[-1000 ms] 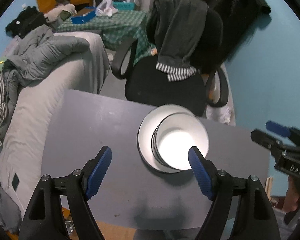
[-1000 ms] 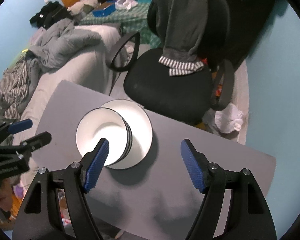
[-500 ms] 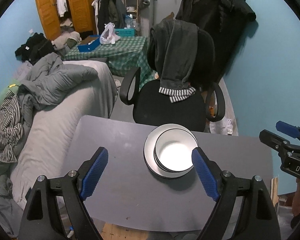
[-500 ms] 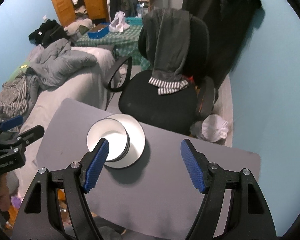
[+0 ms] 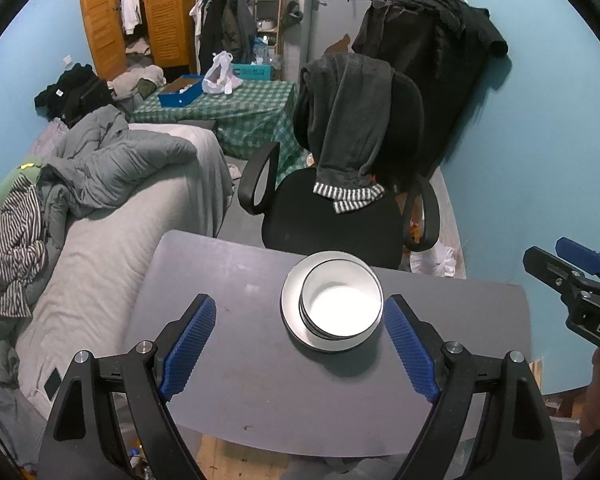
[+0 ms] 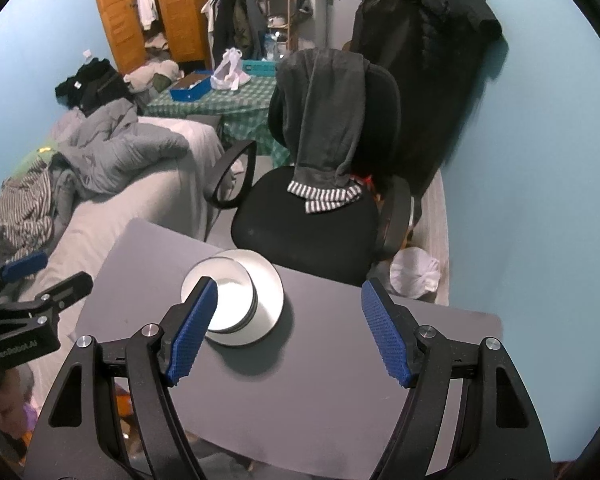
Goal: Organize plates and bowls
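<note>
A stack of white bowls [image 5: 341, 305] sits on a white plate [image 5: 292, 306] on the grey table [image 5: 236, 280]. The bowls [image 6: 229, 294] and plate [image 6: 269, 286] also show in the right wrist view. My left gripper [image 5: 300, 344] is open and empty, held above the table's near side, with the stack between and beyond its blue pads. My right gripper [image 6: 288, 332] is open and empty, high above the table, to the right of the stack. Each gripper shows at the edge of the other's view.
A black office chair [image 5: 332, 216] with a grey garment over its back stands just behind the table. A grey sofa [image 5: 100, 240] piled with clothes lies to the left. A blue wall [image 5: 540, 160] is at the right.
Both grippers have pulled up and back from the stack, which looks smaller now. More of the room shows. The bowls and plate have not moved.
</note>
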{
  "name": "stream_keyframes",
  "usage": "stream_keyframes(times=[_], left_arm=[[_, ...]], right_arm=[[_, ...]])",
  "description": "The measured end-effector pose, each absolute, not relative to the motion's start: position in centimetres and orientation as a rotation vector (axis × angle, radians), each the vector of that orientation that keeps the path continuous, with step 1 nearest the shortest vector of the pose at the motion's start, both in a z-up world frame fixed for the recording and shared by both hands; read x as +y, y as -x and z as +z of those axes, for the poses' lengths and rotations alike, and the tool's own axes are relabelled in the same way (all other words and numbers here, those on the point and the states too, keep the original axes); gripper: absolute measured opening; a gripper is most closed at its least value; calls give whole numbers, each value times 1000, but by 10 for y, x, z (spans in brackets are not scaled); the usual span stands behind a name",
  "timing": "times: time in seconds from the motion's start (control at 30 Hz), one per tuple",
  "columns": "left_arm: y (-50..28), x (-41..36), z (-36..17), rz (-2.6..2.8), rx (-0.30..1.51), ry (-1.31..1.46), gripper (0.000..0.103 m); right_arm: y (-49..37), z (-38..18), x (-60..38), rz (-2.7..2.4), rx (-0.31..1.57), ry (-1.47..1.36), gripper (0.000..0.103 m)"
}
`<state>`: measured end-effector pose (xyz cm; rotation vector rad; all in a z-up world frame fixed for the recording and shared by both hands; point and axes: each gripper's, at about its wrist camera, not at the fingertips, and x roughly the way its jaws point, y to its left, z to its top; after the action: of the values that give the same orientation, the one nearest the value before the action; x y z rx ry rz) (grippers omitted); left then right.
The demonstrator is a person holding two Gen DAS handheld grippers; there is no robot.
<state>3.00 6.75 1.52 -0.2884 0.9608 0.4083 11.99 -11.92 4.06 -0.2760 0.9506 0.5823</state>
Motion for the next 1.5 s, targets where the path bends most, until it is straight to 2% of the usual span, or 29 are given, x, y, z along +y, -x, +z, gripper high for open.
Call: stream_keyframes(times=[1.5], left_arm=[[-28,58,25,402,953,255,87]], right_arm=[[-107,42,-113,578,947,273,74]])
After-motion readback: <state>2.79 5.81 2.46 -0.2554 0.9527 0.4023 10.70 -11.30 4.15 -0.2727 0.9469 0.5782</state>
